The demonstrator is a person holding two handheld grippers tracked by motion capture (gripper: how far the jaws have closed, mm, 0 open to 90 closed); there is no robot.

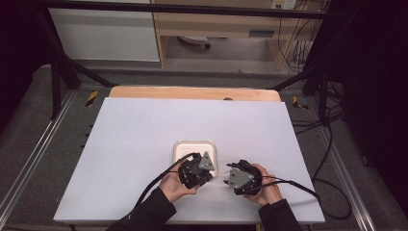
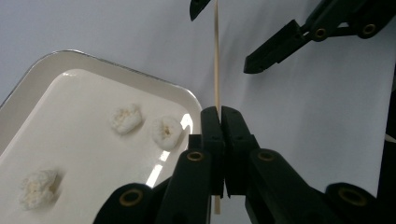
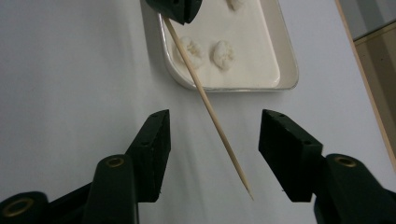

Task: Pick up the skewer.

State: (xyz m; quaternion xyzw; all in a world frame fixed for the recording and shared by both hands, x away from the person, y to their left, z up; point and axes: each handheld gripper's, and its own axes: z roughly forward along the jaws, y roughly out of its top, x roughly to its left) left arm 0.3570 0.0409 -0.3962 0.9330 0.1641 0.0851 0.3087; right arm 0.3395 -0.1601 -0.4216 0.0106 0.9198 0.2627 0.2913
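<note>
My left gripper (image 2: pixel 221 112) is shut on a thin wooden skewer (image 2: pixel 216 56), which sticks out past its jaws toward my right gripper (image 2: pixel 229 32). In the right gripper view the skewer (image 3: pixel 205 100) slants down from the left gripper (image 3: pixel 176 9), and its pointed end lies between the jaws of my right gripper (image 3: pixel 215 119). Those jaws stand apart and do not touch the skewer. In the high view both grippers meet near the table's front, left gripper (image 1: pixel 210 179) and right gripper (image 1: pixel 227 180). A white tray (image 2: pixel 28 79) beside the left gripper holds three white lumps (image 2: pixel 125 118).
The tray (image 1: pixel 180 144) sits just beyond the two hands on a white table top (image 1: pixel 144 125). A wooden edge (image 1: pixel 192 92) runs along the table's far side. Black cables (image 1: pixel 154 183) trail from both grippers toward the front.
</note>
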